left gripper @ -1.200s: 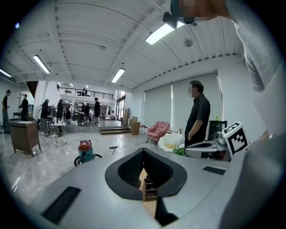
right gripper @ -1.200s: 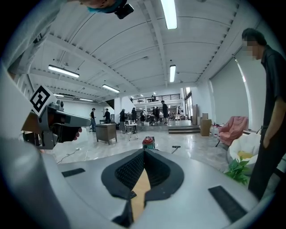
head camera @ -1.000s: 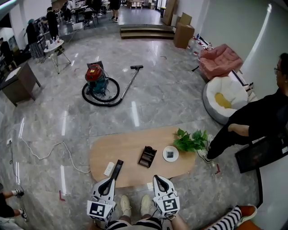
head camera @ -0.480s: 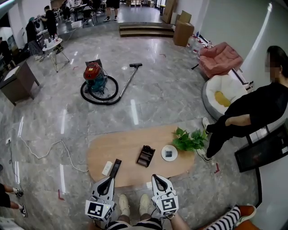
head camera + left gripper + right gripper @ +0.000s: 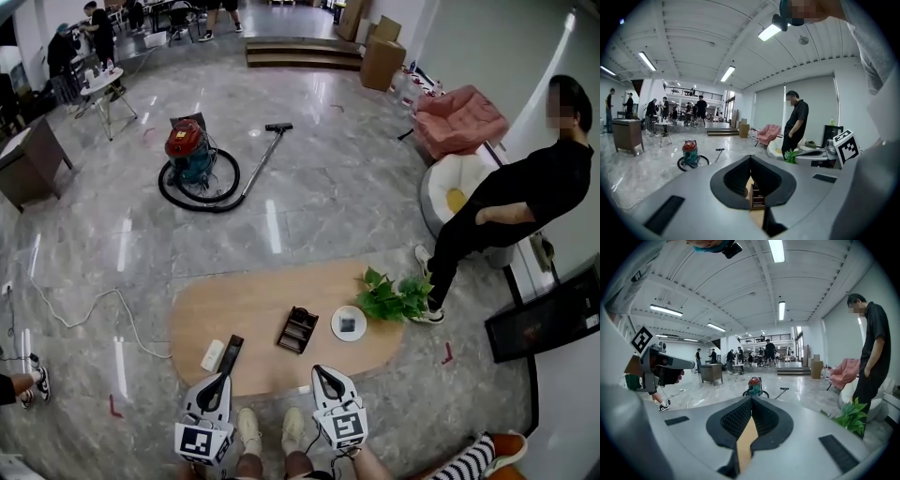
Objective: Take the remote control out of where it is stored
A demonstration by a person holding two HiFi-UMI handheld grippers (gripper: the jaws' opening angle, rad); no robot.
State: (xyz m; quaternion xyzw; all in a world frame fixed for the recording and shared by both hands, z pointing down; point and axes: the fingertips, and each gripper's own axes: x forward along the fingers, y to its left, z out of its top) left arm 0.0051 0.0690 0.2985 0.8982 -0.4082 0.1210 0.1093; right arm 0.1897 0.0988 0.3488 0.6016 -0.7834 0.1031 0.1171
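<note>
A dark brown compartment holder [image 5: 298, 329] stands in the middle of the oval wooden table [image 5: 272, 300]; what it holds is too small to tell. It also shows through the gap under the left gripper's pads, as the holder [image 5: 757, 197]. A long black remote-like bar [image 5: 228, 356] lies on the table's near left, beside a small white device [image 5: 213, 354]. My left gripper [image 5: 223, 379] hovers at the near edge just behind the black bar, shut and empty [image 5: 750, 159]. My right gripper [image 5: 320, 371] sits level with it to the right, also shut and empty [image 5: 751, 399].
A white round dish [image 5: 349, 323] and a leafy green plant [image 5: 394, 295] sit on the table's right end. A person in black [image 5: 511, 202] stands just past that end. A vacuum cleaner [image 5: 192, 164] with its hose lies on the floor beyond. A white cable [image 5: 94, 309] runs left of the table.
Both grippers have sunk a little together, still shut. The person in black has come to stand near the plant. The view has shifted slightly.
</note>
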